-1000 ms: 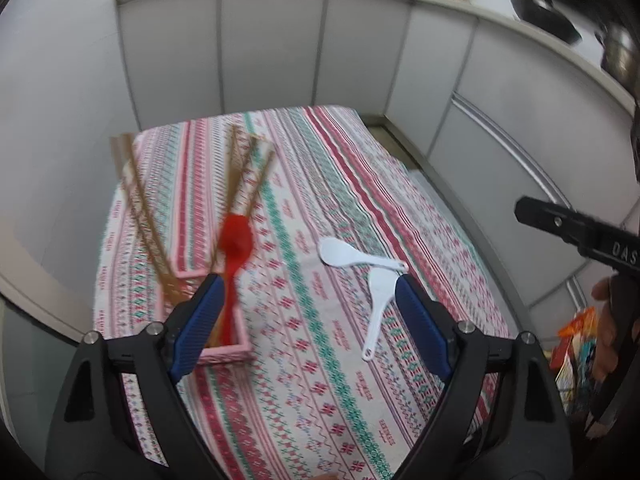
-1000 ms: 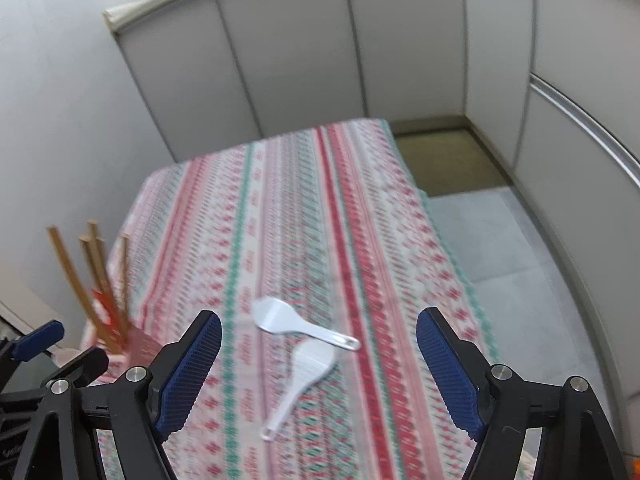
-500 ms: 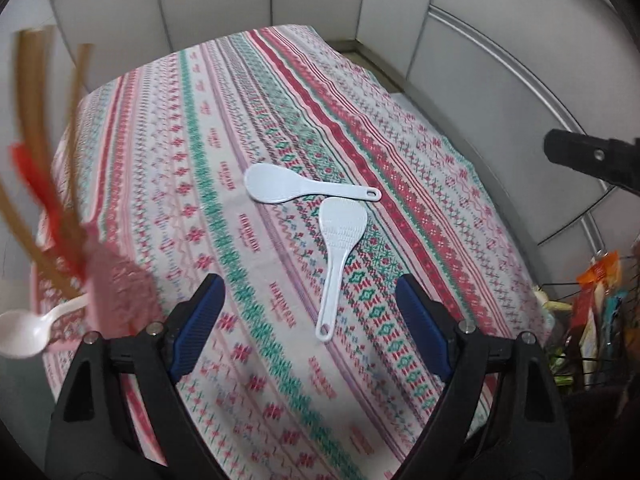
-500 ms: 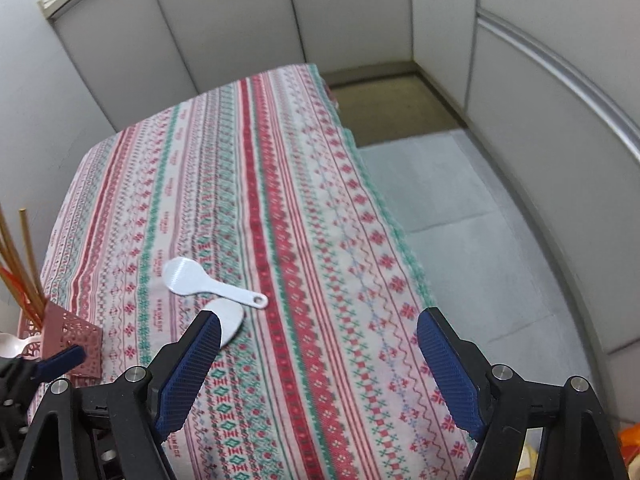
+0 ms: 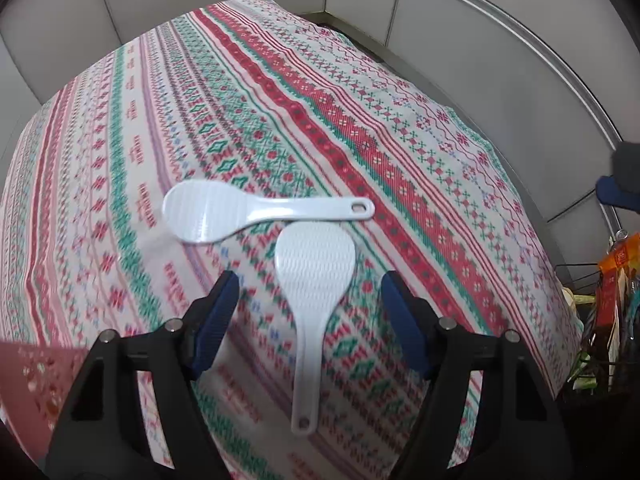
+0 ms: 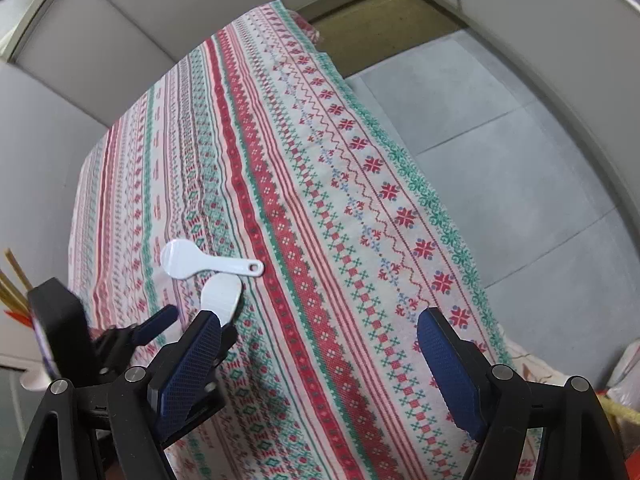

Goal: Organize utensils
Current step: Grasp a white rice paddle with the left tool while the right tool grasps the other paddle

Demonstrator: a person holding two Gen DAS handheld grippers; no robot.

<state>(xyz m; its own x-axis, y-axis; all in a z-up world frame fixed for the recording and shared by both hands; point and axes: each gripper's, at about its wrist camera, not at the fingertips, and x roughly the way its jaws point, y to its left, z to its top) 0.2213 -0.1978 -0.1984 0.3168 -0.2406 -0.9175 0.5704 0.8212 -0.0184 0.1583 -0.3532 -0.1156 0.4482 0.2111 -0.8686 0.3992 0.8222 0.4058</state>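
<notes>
- A pink perforated holder [image 5: 28, 376] is seen at the lower left edge of the left wrist view, on the table [image 5: 400, 128], which is covered by a striped red, green and white cloth.
- Wooden sticks [image 6: 12, 280] and something red are glimpsed at the far left of the right wrist view; the holder itself cannot be made out there.
- A first white paddle [image 5: 224, 212] is laid flat on the cloth, its head to the left and its handle to the right.
- A second white paddle [image 5: 314, 276] is laid just beside it, its head next to the first one's handle and its own handle pointed toward the camera.
- The left gripper [image 5: 310, 300] is held above the second paddle with its jaws closing; the paddle is seen between them, and the pads are not pressed on it.
- The right gripper [image 6: 318, 332] is held wide apart over bare cloth, right of both paddles, and nothing is held in it.
- Grey floor [image 6: 500, 128] is seen beyond the table's right edge.
</notes>
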